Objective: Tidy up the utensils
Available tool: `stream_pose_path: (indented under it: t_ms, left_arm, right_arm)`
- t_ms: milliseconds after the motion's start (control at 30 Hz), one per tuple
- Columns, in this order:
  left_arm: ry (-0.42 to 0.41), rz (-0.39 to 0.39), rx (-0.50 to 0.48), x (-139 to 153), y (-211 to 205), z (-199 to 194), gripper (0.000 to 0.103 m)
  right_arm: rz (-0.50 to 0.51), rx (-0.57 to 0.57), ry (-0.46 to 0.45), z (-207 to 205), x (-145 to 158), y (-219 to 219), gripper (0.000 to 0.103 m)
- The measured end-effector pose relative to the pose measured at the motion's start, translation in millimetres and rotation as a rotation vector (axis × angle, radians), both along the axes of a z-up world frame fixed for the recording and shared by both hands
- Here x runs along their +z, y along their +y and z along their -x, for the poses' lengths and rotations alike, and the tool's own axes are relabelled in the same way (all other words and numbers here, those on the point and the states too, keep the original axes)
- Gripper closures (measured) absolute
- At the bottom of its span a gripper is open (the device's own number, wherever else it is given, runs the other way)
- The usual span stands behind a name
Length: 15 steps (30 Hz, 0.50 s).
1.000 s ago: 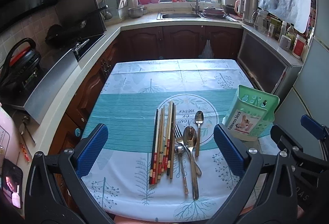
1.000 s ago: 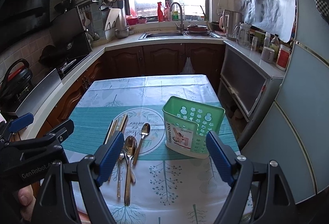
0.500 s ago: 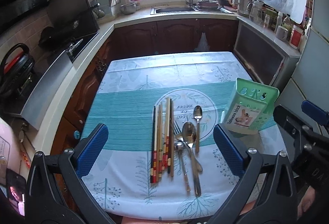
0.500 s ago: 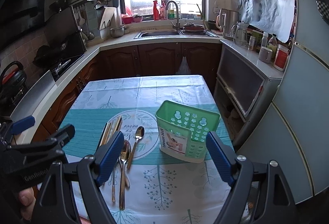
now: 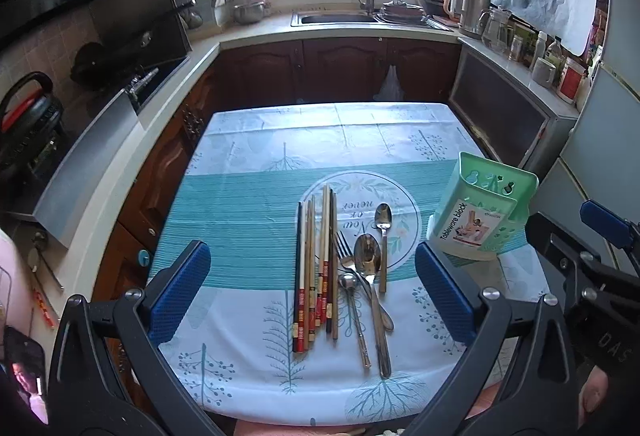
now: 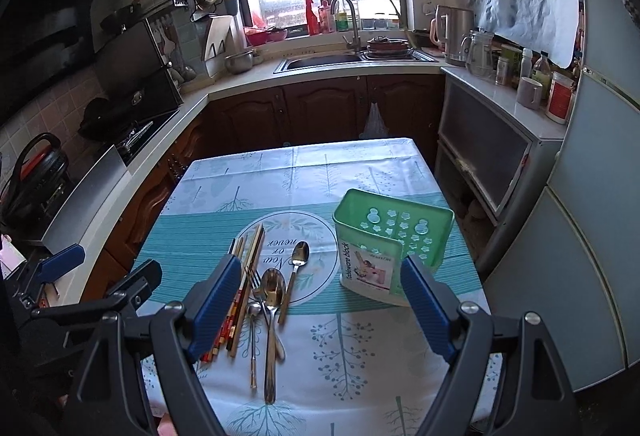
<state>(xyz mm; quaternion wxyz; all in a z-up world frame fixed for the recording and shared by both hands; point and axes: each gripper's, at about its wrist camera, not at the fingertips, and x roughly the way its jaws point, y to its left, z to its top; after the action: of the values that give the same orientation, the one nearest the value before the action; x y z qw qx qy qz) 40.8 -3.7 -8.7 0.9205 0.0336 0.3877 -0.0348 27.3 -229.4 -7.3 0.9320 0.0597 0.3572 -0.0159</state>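
Both cameras have eased back from the table, nothing sorted yet | left gripper (image 5: 312,288) and right gripper (image 6: 320,306) gape wide, empty | chopsticks (image 5: 316,276), spoons (image 5: 368,260) and fork lie beside green caddy (image 6: 390,244) | only right view shows the caddy's perforated wall.

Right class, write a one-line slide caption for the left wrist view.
Open left gripper above wooden chopsticks and steel cutlery on a teal tablecloth, green plastic holder alongside.

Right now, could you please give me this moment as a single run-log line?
left gripper: open, empty | right gripper: open, empty | chopsticks, spoons, fork: flat on table | green holder: upright, appears empty
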Motion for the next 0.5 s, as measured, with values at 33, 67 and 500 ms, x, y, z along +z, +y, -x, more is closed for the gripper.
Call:
stream_pose_path:
  t_ms: [33,67,500]
  left_arm:
    - [0.005,0.004,-0.003,-1,1,-2,0.002]
    - [0.008,0.005,-0.005,-1,2,-5,0.002]
    - [0.051,-0.005,-0.053,-14,14,-34,0.002]
  right_arm:
    - [0.004,-0.001,0.002,0,0,1,0.021]
    - [0.006,-0.001,0.005,0,-1,2,0.021]
    - [0.039,-0.008,0.059,-17,-5,5,0.021]
